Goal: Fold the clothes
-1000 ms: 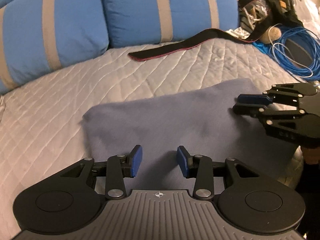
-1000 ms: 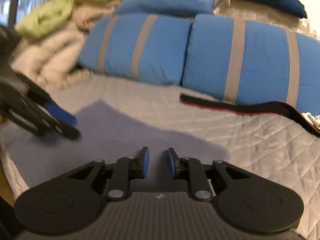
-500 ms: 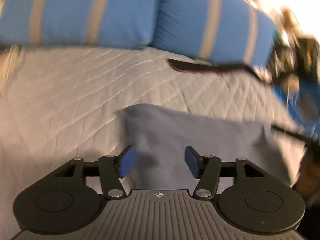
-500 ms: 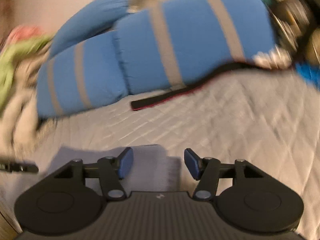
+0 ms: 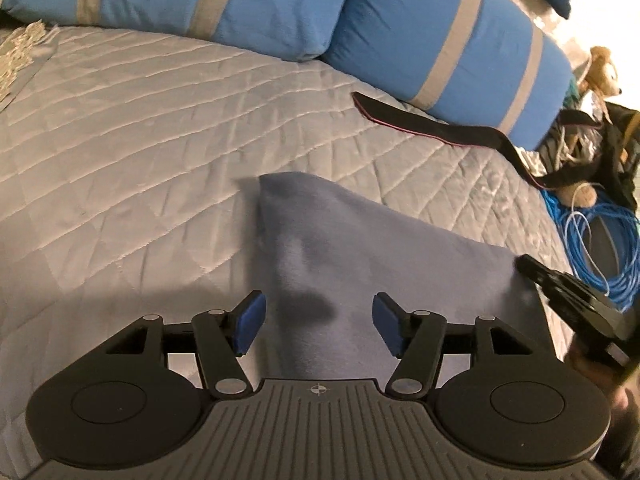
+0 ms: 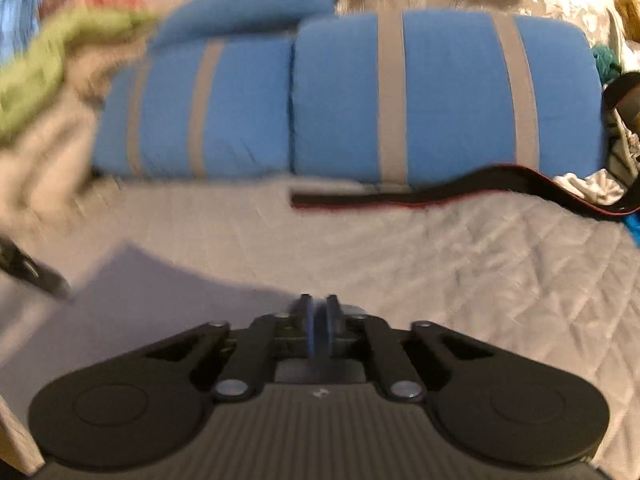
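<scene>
Cloth (image 5: pixel 384 256) lay flat on the bed (image 5: pixel 140 152), a soft grey-blue piece near the front edge. The left gripper (image 5: pixel 318 328) hung over its left end with its jaws wide apart and nothing pinched, the cloth just below them. The right gripper (image 6: pixel 318 320) sat at the cloth's other end. Its jaws had just been closing and were now nearly together. Whether any cloth was caught between them I could not tell, as that view was blurry.

To fold well, I think each gripper should pinch a corner, with only one layer in the bite. Then both should lift and carry that side across together, so the edges meet and no wrinkle gets trapped.

The bed had a pale quilted cover with a diamond pattern. Two blue pillows (image 5: pixel 440 36) with grey stripes lay along the back. A black strap (image 5: pixel 424 124) lay in front of them. Blue cable (image 5: pixel 600 248) and a soft toy (image 5: pixel 600 72) sat off to the right. More clothes (image 6: pixel 52 80) were heaped to the left.
</scene>
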A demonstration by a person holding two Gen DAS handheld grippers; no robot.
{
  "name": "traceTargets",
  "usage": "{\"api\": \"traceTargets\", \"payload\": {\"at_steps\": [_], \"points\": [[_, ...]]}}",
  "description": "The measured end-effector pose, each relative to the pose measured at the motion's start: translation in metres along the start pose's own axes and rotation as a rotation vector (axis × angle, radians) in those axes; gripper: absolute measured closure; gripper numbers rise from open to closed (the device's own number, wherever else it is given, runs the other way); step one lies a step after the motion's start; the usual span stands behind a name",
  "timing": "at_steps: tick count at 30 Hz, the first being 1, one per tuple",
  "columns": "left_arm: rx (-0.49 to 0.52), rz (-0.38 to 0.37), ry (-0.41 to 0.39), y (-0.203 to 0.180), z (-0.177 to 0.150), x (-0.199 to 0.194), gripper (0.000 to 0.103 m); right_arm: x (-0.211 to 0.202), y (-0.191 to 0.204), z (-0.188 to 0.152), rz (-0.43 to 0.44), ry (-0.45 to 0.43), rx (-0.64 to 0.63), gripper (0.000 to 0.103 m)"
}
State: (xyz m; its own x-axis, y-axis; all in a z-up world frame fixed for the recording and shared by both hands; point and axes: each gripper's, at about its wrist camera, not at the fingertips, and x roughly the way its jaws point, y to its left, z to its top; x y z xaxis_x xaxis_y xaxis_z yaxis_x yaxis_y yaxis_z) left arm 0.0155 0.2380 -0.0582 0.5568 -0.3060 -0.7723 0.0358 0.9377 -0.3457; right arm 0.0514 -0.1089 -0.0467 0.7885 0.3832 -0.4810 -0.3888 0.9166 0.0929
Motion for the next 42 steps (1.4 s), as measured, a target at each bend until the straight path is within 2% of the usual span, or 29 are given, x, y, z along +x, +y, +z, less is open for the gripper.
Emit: {"api": "traceTargets", "payload": {"at_steps": [1, 6, 7, 9, 10, 11, 12, 13, 15, 18, 20, 22, 25, 28, 31, 35, 38, 39, 40, 41, 42], "points": [[0.005, -0.002, 0.006, -0.001, -0.001, 0.001, 0.046, 0.004, 0.002, -0.001, -0.025, 0.021, -0.018, 0.085], [-0.013, -0.002, 0.023, 0.002, -0.002, 0.002, 0.046, 0.014, -0.016, 0.0, -0.097, 0.067, 0.072, 0.089], [-0.021, -0.006, 0.026, 0.004, -0.002, 0.001, 0.046, 0.013, -0.021, -0.001, -0.117, 0.071, 0.088, 0.08], [-0.044, -0.021, 0.028, 0.009, 0.0, 0.0, 0.046, 0.014, -0.032, -0.002, -0.141, 0.091, 0.145, 0.08], [-0.062, -0.032, 0.032, 0.012, 0.0, 0.0, 0.046, 0.011, -0.041, -0.004, -0.13, 0.102, 0.203, 0.074], [-0.083, -0.047, 0.041, 0.017, 0.0, 0.001, 0.046, 0.009, -0.051, -0.005, -0.111, 0.109, 0.266, 0.069], [-0.105, -0.065, 0.051, 0.022, 0.0, 0.002, 0.046, 0.006, -0.061, -0.006, -0.092, 0.116, 0.328, 0.057], [-0.127, -0.082, 0.063, 0.026, -0.001, 0.004, 0.046, 0.004, -0.072, -0.009, -0.068, 0.119, 0.402, 0.039], [-0.173, -0.119, 0.09, 0.036, -0.003, 0.008, 0.046, 0.003, -0.088, -0.013, -0.017, 0.13, 0.51, 0.027], [-0.239, -0.186, 0.134, 0.049, -0.008, 0.018, 0.045, 0.005, -0.107, -0.018, 0.074, 0.177, 0.62, 0.025], [-0.282, -0.231, 0.135, 0.057, -0.011, 0.022, 0.045, 0.006, -0.12, -0.022, 0.137, 0.216, 0.709, 0.024], [-0.324, -0.257, 0.139, 0.062, -0.012, 0.025, 0.044, 0.004, -0.127, -0.022, 0.197, 0.263, 0.738, 0.021], [-0.374, -0.289, 0.152, 0.068, -0.012, 0.027, 0.043, 0.005, -0.126, -0.022, 0.32, 0.359, 0.728, 0.017], [-0.422, -0.357, 0.186, 0.074, -0.015, 0.033, 0.041, 0.009, -0.12, -0.022, 0.442, 0.428, 0.702, 0.013], [-0.437, -0.42, 0.223, 0.074, -0.02, 0.041, 0.039, 0.017, -0.115, -0.024, 0.523, 0.487, 0.71, 0.012], [-0.429, -0.463, 0.217, 0.068, -0.026, 0.048, 0.035, 0.024, -0.106, -0.021, 0.557, 0.508, 0.69, 0.012], [-0.421, -0.45, 0.199, 0.059, -0.027, 0.048, 0.035, 0.028, -0.094, -0.02, 0.578, 0.524, 0.645, 0.018], [-0.422, -0.434, 0.195, 0.056, -0.027, 0.048, 0.052, 0.027, -0.09, -0.019, 0.576, 0.525, 0.618, 0.026], [-0.425, -0.393, 0.199, 0.053, -0.026, 0.048, 0.086, 0.027, -0.087, -0.019, 0.532, 0.537, 0.595, 0.06], [-0.416, -0.35, 0.199, 0.05, -0.024, 0.046, 0.085, 0.028, -0.084, -0.019, 0.486, 0.548, 0.572, 0.068], [-0.398, -0.329, 0.191, 0.045, -0.021, 0.042, 0.087, 0.027, -0.085, -0.019, 0.484, 0.545, 0.586, 0.073]]}}
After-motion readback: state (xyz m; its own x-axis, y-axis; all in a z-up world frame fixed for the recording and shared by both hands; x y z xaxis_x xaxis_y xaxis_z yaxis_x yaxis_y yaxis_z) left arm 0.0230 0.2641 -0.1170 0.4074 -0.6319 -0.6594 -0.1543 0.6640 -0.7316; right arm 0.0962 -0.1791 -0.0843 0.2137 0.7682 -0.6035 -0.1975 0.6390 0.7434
